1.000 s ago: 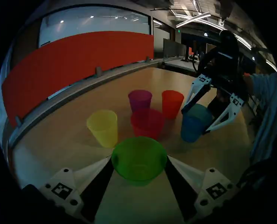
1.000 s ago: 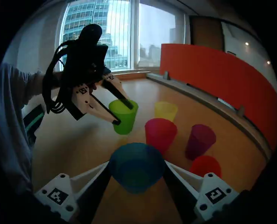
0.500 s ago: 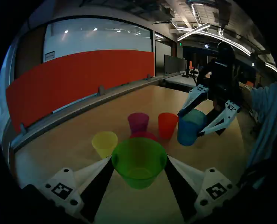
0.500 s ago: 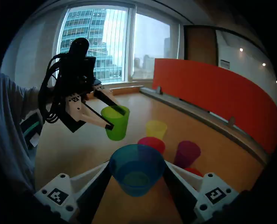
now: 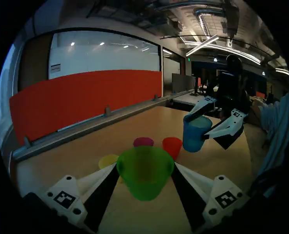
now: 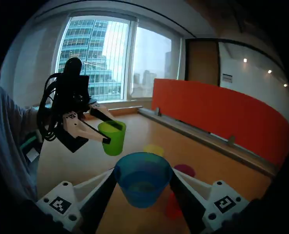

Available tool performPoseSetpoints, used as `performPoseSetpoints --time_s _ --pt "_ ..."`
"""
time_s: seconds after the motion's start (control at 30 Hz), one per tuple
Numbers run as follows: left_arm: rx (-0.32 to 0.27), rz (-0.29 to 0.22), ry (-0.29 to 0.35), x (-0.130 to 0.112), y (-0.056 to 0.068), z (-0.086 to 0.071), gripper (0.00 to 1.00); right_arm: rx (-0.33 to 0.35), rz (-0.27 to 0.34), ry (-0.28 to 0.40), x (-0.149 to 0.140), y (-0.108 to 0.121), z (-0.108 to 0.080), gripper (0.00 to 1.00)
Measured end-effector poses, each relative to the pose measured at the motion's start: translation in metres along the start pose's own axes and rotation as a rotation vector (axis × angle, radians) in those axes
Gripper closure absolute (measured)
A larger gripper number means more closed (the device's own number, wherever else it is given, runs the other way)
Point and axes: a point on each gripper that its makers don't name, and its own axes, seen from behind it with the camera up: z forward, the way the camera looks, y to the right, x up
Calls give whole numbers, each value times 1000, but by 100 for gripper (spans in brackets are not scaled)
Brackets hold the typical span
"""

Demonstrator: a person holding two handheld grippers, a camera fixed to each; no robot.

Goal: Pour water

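Pouring has not begun. Both cups hang above the worktop (image 5: 117, 130), near each other but apart, and the tipping is all left to do. The left hand-held gripper (image 5: 144, 168) pinches the green cup (image 5: 145, 183); the right hand-held gripper (image 6: 143, 173) pinches the blue cup (image 6: 143, 189), which seems to hold a little water. Both cups stand upright — long axis vertical, mouth up.

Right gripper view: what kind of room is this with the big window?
Probably an office in a city high-rise: the big window looks onto tall glass towers, a long wooden table has an orange divider panel, and strip lights hang overhead.
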Motion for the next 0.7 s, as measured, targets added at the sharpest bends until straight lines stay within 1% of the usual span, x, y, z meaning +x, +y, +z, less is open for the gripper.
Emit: performPoseSetpoints --time_s 0.17,0.37,0.47,0.57,0.7 --pt "-2 -14 56 15 2 -5 11 -20 5 43 16 6 -6 8" --pt "-1 -7 128 36 6 -11 11 -38 13 86 33 13 -11 8" --pt "-5 -12 168 46 9 -14 11 -47 13 104 39 16 -13 8" --pt "-11 -16 197 53 13 -17 11 -54 11 119 44 19 -15 8" --pt "-13 -12 217 58 16 -18 11 -61 12 136 50 22 -18 8"
